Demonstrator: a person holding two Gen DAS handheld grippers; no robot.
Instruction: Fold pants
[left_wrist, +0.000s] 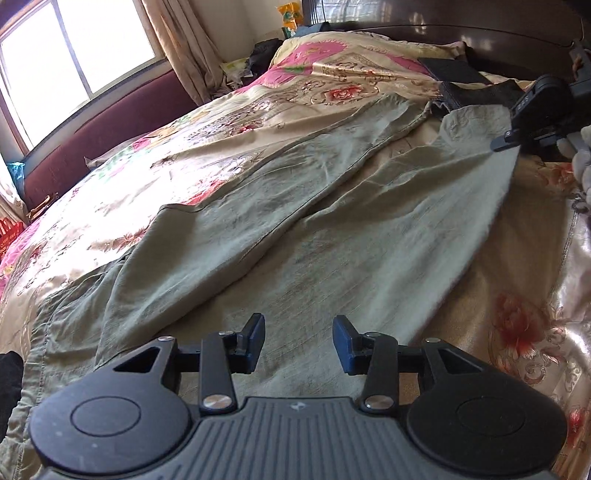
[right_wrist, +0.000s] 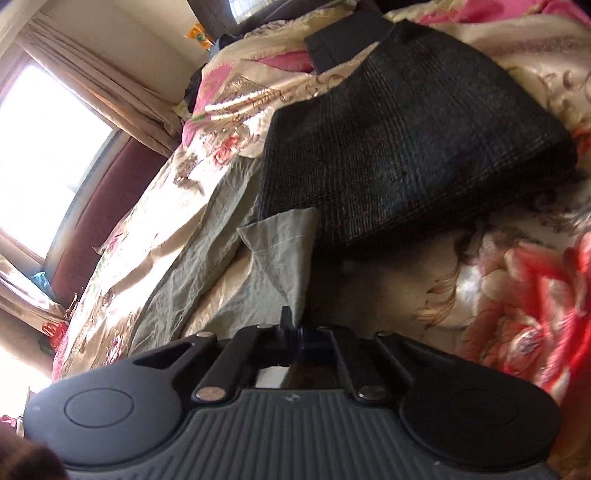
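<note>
Beyond the pants (right_wrist: 280, 254), dark folded cloth (right_wrist: 406, 140) touches the cuff

open bedspread (left_wrist: 524, 295) right of pants (left_wrist: 295, 236), folded dark cloth (right_wrist: 406, 140) blocking far end, headboard (left_wrist: 480, 33) behind

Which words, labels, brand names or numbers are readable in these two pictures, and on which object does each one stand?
No text can be read with certainty.
Right gripper, seen from the left wrist view: a pale mark on its black body, too small and blurred to read.
Yellow packet by the far wall: print too blurred to read.
Green pants, dark folded garment and floral bedspread: no lettering visible.
</note>
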